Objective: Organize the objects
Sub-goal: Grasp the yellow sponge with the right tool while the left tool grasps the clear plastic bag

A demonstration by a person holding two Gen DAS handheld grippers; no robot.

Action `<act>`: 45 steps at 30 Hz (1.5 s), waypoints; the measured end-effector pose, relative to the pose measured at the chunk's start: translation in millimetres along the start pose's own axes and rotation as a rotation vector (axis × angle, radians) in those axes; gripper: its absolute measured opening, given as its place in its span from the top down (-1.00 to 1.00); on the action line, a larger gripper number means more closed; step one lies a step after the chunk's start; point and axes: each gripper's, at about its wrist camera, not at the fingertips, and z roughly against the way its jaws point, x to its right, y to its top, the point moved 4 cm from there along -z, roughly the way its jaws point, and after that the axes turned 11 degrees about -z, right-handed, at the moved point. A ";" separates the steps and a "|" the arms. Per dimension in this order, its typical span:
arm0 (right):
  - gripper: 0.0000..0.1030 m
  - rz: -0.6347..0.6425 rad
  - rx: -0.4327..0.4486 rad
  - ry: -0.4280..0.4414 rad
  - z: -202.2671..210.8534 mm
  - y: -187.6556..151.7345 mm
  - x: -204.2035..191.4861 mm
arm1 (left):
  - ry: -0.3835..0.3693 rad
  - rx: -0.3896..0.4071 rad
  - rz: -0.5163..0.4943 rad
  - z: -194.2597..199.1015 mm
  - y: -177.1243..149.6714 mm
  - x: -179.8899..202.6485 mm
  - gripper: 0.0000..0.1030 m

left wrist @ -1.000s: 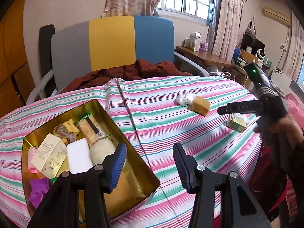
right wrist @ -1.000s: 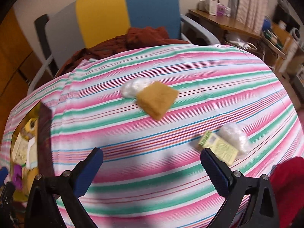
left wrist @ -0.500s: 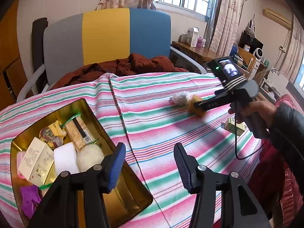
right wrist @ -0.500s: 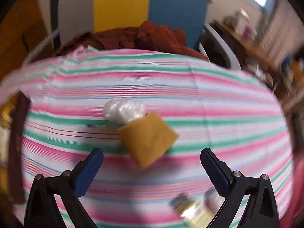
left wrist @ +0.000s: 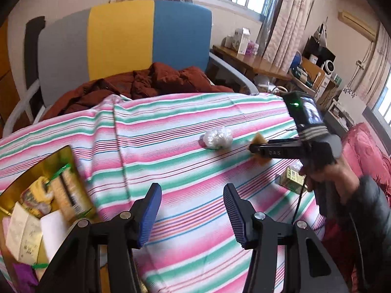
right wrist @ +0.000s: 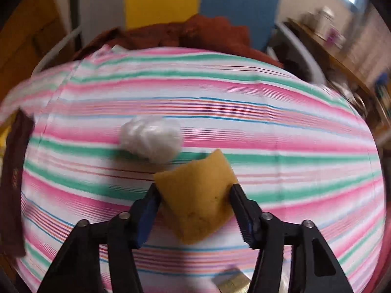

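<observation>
A yellow sponge lies on the striped cloth, a corner showing in the left wrist view. My right gripper points down over it, its jaws closing, and both pads touch the sponge's sides. A person's hand holds that gripper at the right. My left gripper hangs open over bare cloth with nothing between its fingers. A gold tin with several packets sits at the lower left.
A white plastic-wrapped ball lies just left of the sponge. A small green-yellow box sits near the cloth's right edge. The tin's dark lid stands at the far left. A chair with a brown jacket is behind.
My right gripper came down over the sponge and its jaws went from wide apart to touching it. My left gripper drifted right, so the tin slid toward the left edge.
</observation>
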 end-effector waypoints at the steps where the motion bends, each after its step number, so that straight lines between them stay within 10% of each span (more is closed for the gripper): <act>1: -0.12 -0.050 0.012 0.009 3.5 -1.0 9.9 | -0.009 -0.010 0.006 -6.4 4.0 1.0 -0.03; 11: -0.06 -0.186 0.032 -0.032 12.9 0.5 44.2 | -0.020 -0.109 0.019 -90.4 44.5 18.3 -0.04; 27: -0.13 -0.219 -0.048 -0.007 3.6 -4.9 54.4 | -0.036 -0.173 -0.545 -187.5 83.4 61.4 -0.33; 45: -0.13 -0.143 -0.025 -0.060 -4.8 0.7 50.4 | -0.068 -0.180 -0.263 -189.9 56.3 47.8 0.23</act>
